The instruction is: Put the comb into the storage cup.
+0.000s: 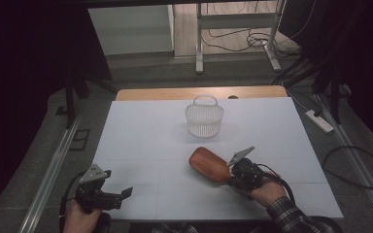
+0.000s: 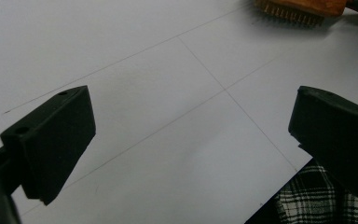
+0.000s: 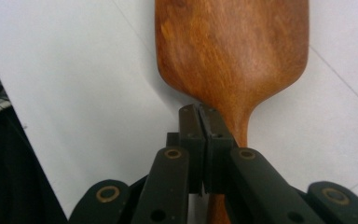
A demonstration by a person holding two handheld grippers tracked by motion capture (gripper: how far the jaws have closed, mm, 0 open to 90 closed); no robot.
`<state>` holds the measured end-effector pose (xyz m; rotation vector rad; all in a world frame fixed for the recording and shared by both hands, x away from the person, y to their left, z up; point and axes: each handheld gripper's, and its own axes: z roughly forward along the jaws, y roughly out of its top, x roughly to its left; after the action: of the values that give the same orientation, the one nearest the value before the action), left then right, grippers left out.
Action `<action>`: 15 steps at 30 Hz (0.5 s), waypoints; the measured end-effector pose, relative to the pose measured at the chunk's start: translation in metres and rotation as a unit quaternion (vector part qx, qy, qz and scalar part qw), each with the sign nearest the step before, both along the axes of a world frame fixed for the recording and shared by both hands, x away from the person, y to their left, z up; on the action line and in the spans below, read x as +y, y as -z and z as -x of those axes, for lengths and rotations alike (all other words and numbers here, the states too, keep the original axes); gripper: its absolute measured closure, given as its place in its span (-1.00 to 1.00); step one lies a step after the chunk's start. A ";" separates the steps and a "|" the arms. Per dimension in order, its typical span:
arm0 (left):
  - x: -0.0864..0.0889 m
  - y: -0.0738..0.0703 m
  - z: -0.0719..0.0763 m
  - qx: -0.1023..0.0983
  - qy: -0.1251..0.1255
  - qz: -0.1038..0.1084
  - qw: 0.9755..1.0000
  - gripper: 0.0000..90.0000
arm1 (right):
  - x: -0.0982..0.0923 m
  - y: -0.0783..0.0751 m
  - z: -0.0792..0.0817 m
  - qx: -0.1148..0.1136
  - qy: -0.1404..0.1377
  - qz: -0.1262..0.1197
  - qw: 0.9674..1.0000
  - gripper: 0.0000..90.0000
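Observation:
A wooden hairbrush (image 1: 208, 164) lies on the white table sheet (image 1: 141, 141), broad back up and bristles down; its bristle edge also appears at the top of the left gripper view as the brush (image 2: 298, 9). My right gripper (image 1: 231, 168) sits over the brush's handle end. In the right gripper view the two pads of the right gripper (image 3: 199, 109) press flat together, and the brush (image 3: 233, 51) has its narrow handle running behind and below them. My left gripper (image 1: 121, 198) rests near the front left corner. Its jaws stand wide apart with bare sheet between them, as the left gripper (image 2: 191, 107) shows.
A white slatted basket (image 1: 204, 116) with a loop handle stands upright toward the back middle of the sheet. A wooden table edge (image 1: 175, 93) runs behind it. A plaid sleeve (image 1: 291, 216) comes in at the front right. Cables and a power strip (image 1: 319, 121) lie on the floor.

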<state>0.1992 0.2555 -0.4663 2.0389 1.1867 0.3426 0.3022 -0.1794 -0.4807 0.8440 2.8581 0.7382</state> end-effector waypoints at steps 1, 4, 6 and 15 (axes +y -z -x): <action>0.000 0.000 0.000 0.000 0.000 0.000 1.000 -0.97 | -0.001 -0.002 0.000 -0.002 0.002 -0.003 1.000 0.92; 0.000 0.000 0.000 0.000 0.000 0.000 1.000 -0.97 | -0.002 -0.005 0.002 -0.006 0.007 -0.009 1.000 0.84; 0.000 0.000 0.000 0.001 0.000 0.000 1.000 -0.97 | -0.003 -0.007 0.002 -0.013 0.008 -0.009 1.000 0.70; 0.000 0.000 0.000 0.001 0.000 0.000 1.000 -0.97 | -0.006 -0.011 0.000 -0.036 0.033 -0.010 0.999 0.18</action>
<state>0.1995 0.2553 -0.4663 2.0400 1.1887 0.3403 0.3019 -0.1855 -0.4693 0.8921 2.7505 0.7744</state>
